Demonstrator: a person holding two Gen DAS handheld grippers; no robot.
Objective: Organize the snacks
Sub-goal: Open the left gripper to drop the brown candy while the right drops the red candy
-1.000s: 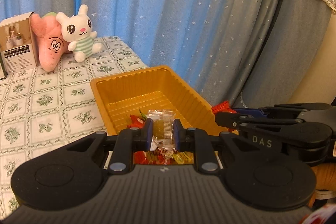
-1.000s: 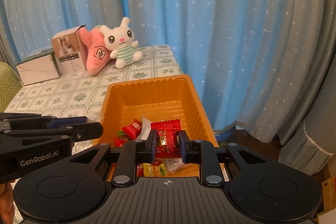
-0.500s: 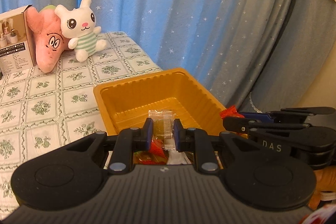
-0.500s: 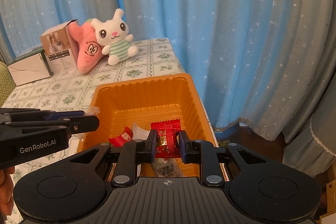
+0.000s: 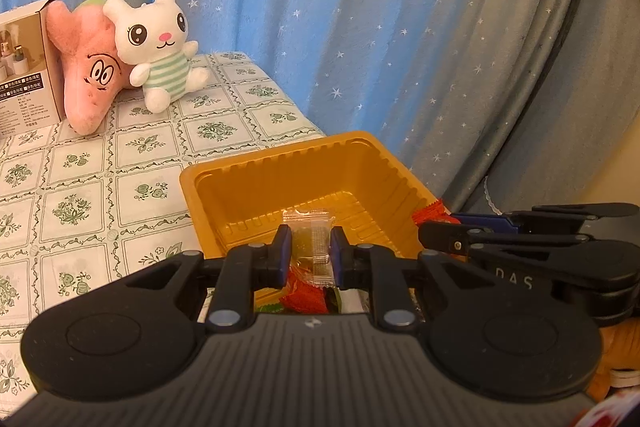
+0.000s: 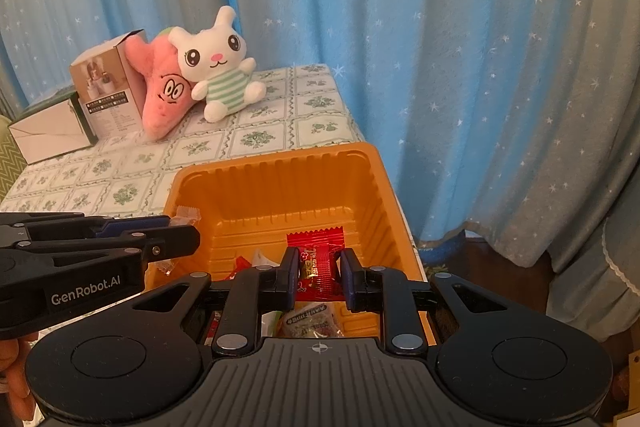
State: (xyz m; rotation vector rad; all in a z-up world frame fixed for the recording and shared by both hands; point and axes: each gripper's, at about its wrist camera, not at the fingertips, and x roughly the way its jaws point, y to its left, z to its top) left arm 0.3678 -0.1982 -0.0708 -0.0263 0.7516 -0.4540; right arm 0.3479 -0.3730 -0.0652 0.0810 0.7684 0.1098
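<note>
An orange plastic tray (image 5: pixel 248 183) (image 6: pixel 276 179) stands at the table's right edge with several wrapped snacks in its near end. My left gripper (image 5: pixel 310 247) is shut on a clear-wrapped yellowish candy (image 5: pixel 310 239), held over the tray's near part. My right gripper (image 6: pixel 320 267) is shut on a red snack packet (image 6: pixel 318 259), also above the tray. In the left wrist view the right gripper (image 5: pixel 430 231) reaches in from the right, the red packet (image 5: pixel 430 213) at its tip. In the right wrist view the left gripper (image 6: pixel 188 227) comes in from the left by the tray's left rim.
A pink star plush (image 6: pixel 164 95), a white bunny plush (image 6: pixel 218 67) and two boxes (image 6: pixel 104 87) sit at the back of the floral tablecloth (image 5: pixel 100 167). Blue starry curtains (image 6: pixel 440 67) hang behind and right of the table. A hand (image 6: pixel 16 387) shows at the bottom left.
Both grippers have carried their snacks forward along the tray toward its far end and a little lower. The pile of snacks has slid under the fingers; the tray's bare far half now lies ahead.
</note>
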